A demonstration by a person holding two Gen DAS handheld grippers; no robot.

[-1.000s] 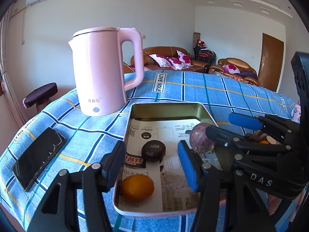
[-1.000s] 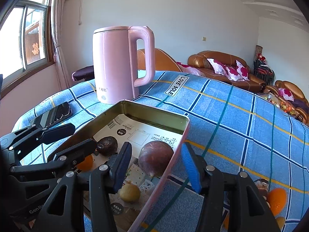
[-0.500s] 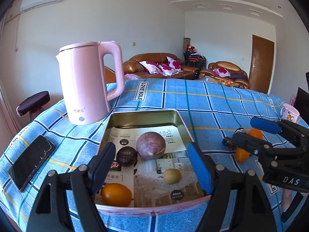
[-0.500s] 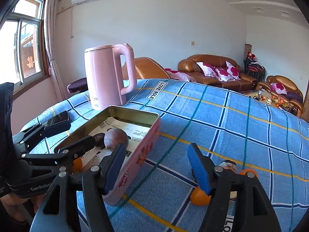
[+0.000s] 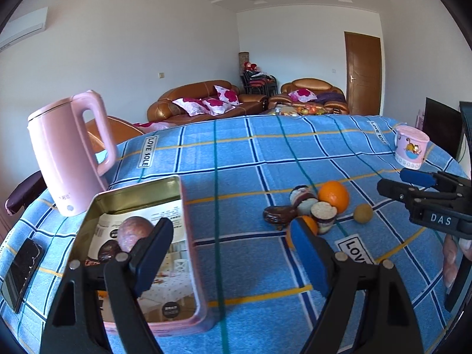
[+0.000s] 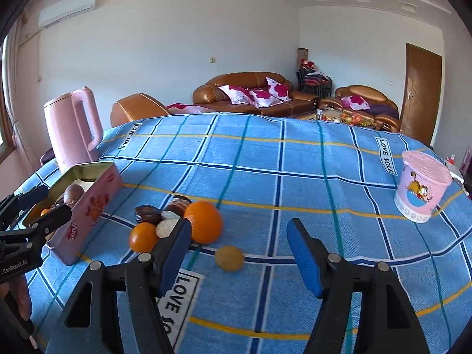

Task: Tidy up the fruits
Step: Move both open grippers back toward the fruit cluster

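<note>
Both grippers have been swung from the tin [image 5: 188, 236] toward the loose fruit [image 6: 203, 221], fingers just opened wider and empty, the small yellow fruit [image 6: 229, 257] lying nearest the right gripper [image 6: 239, 253], left of its gap, the left gripper [image 5: 230, 253] farther off.

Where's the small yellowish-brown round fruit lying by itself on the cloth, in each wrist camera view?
Left wrist: small round fruit right of centre, just right of the big orange.
Right wrist: it lies low, centre-left, below that orange.
Shared landmark: the pink kettle.
</note>
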